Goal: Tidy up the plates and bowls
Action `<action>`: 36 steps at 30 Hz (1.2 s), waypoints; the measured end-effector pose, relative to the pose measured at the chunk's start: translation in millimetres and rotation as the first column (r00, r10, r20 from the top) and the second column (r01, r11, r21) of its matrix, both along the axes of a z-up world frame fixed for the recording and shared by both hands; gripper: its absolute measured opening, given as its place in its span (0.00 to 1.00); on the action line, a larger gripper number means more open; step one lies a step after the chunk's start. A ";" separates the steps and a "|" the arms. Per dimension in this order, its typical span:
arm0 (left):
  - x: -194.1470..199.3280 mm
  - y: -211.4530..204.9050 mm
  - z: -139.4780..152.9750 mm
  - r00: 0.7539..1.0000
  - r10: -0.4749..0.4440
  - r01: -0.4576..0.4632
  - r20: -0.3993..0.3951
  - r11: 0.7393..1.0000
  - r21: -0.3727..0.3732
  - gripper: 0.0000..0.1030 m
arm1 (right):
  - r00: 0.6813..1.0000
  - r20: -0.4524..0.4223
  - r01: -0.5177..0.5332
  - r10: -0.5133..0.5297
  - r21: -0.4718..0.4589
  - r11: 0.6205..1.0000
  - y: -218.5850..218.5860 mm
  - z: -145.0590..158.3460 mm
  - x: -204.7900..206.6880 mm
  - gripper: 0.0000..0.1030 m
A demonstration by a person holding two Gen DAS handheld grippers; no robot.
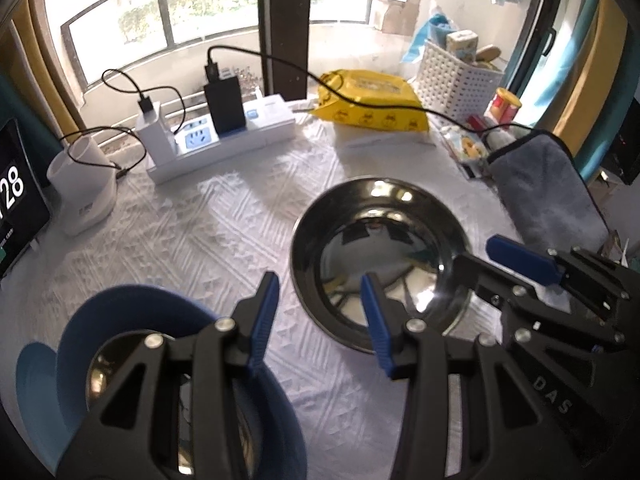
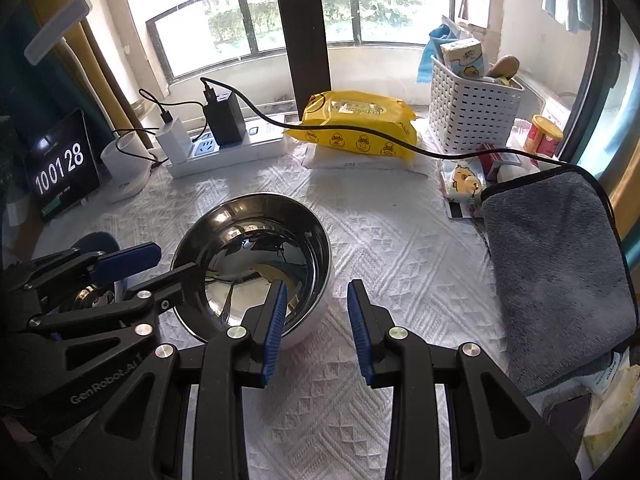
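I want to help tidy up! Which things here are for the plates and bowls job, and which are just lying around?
For the job:
steel bowl
blue bowl
left gripper, open
right gripper, open

Just lying around:
grey cloth
yellow wipes pack
white basket
power strip
clock
white mug
red tin

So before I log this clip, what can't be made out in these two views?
- Blue bowl: the left gripper covers much of its interior in the left wrist view; the right wrist view shows only a sliver.
- Steel bowl: near rim hidden behind the right gripper.
- Clock display: leading digits cut off in the left wrist view.
- Basket contents: only their tops show.
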State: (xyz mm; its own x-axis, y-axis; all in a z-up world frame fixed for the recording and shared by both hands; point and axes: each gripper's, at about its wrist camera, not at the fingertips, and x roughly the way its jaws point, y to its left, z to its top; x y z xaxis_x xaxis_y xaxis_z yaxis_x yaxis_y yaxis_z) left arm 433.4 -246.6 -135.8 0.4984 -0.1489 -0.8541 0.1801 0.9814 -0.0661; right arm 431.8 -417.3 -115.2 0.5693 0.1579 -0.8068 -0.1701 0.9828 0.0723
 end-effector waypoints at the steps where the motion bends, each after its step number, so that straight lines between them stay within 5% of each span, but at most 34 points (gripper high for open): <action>1: 1.5 0.6 -2.4 1.000 0.006 -0.006 -0.004 1.000 0.004 0.43 | 1.000 -0.002 -0.002 0.002 0.001 1.000 0.4 -1.3 1.3 0.32; 14: 6.9 -2.1 -8.0 1.000 0.003 -0.002 -0.010 1.000 0.022 0.41 | 1.000 -0.019 -0.004 0.004 0.020 1.000 2.2 -17.7 12.2 0.32; 36: 8.6 -4.0 -8.1 0.999 0.044 -0.045 0.024 0.998 0.045 0.12 | 1.000 -0.016 0.015 -0.015 0.015 1.000 0.3 -31.4 20.7 0.24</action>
State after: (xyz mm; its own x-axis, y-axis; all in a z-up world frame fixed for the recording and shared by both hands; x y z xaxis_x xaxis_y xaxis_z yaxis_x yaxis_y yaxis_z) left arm 442.0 -250.7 -143.9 0.5231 -0.0875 -0.8478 0.1370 0.9904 -0.0177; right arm 452.4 -417.0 -146.6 0.5585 0.1619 -0.8136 -0.1543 0.9839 0.0898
